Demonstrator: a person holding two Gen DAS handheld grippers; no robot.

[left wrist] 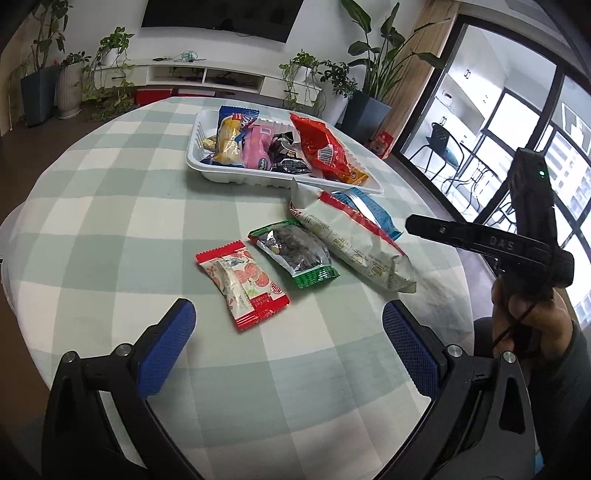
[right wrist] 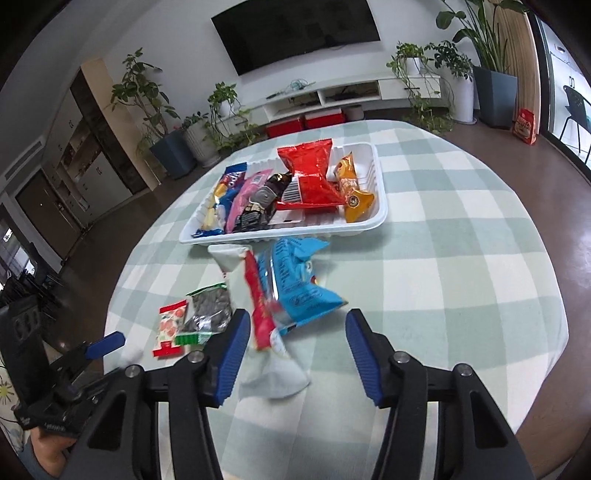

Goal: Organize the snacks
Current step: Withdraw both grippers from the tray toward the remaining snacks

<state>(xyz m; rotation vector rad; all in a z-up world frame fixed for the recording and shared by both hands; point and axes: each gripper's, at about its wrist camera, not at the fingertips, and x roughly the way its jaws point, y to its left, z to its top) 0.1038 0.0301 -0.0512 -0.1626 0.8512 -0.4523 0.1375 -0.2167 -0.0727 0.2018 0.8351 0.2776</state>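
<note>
A white tray (left wrist: pixel 221 176) (right wrist: pixel 380 214) on the checked table holds several snack packs, among them a big red bag (left wrist: pixel 321 147) (right wrist: pixel 308 173). In front of it lie a white-and-red bag (left wrist: pixel 354 243) (right wrist: pixel 260 314), a blue bag (left wrist: pixel 373 212) (right wrist: pixel 299 284), a green-edged pack of dark seeds (left wrist: pixel 295 253) (right wrist: pixel 208 310) and a small red-and-white pack (left wrist: pixel 242 282) (right wrist: pixel 170 326). My left gripper (left wrist: pixel 288 325) is open and empty, just short of the small pack. My right gripper (right wrist: pixel 295 332) is open, its jaws on either side of the near ends of the blue and white-and-red bags.
The round table (left wrist: pixel 110 221) has a green-and-white checked cloth; its edge drops to a brown floor (right wrist: pixel 535 166). Potted plants (right wrist: pixel 155 110), a TV (right wrist: pixel 295 29) and a low white cabinet (right wrist: pixel 332 94) stand beyond. The right gripper's body (left wrist: pixel 524 229) is at the left wrist view's right side.
</note>
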